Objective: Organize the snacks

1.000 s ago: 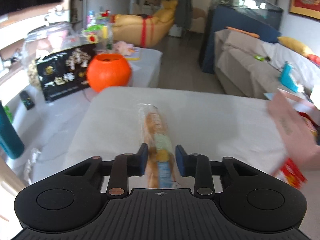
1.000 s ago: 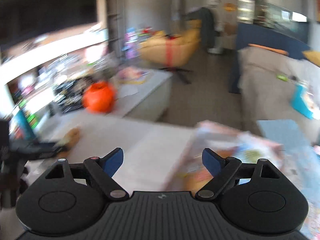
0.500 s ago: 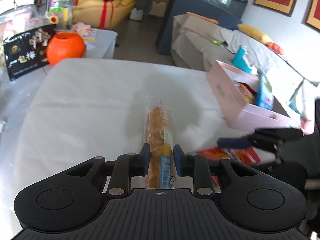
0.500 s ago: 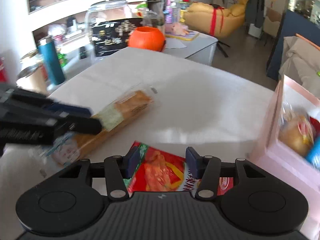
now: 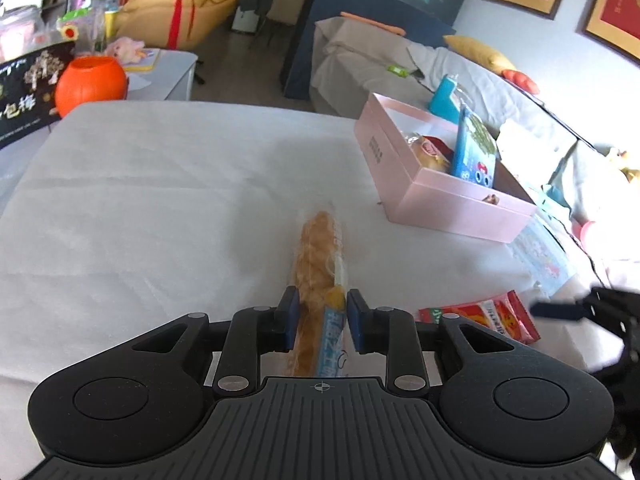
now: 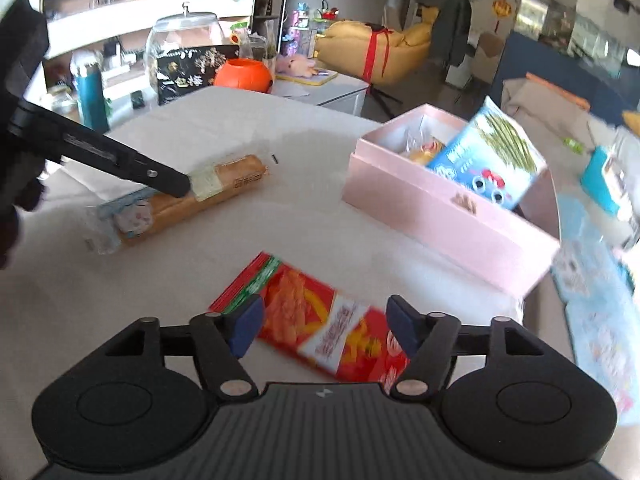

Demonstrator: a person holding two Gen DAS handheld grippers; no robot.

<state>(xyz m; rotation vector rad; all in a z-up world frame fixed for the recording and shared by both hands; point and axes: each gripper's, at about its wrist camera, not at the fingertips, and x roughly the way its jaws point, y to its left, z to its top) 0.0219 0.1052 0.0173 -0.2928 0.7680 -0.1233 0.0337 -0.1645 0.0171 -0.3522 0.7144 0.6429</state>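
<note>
My left gripper (image 5: 322,316) is shut on a long bread stick in a clear wrapper (image 5: 318,256), which points toward the pink box (image 5: 424,194). The bread also shows in the right wrist view (image 6: 224,184), held by the left gripper's fingers (image 6: 164,178) just above the white table (image 5: 140,200). My right gripper (image 6: 322,326) is open over a red snack packet (image 6: 316,324) lying flat on the table; the packet also shows in the left wrist view (image 5: 486,316). The pink box (image 6: 444,216) holds a blue snack bag (image 6: 488,160) and other packets.
An orange pumpkin bowl (image 5: 90,84) and a black printed box (image 5: 24,92) stand at the far left. A glass jar (image 6: 184,44) and teal bottle (image 6: 91,96) stand behind. A sofa (image 5: 440,68) lies beyond the table. A patterned sheet (image 6: 600,320) lies right of the box.
The left gripper has swung right with the bread, toward the pink box. The right gripper has opened wider and now sits over the red packet.
</note>
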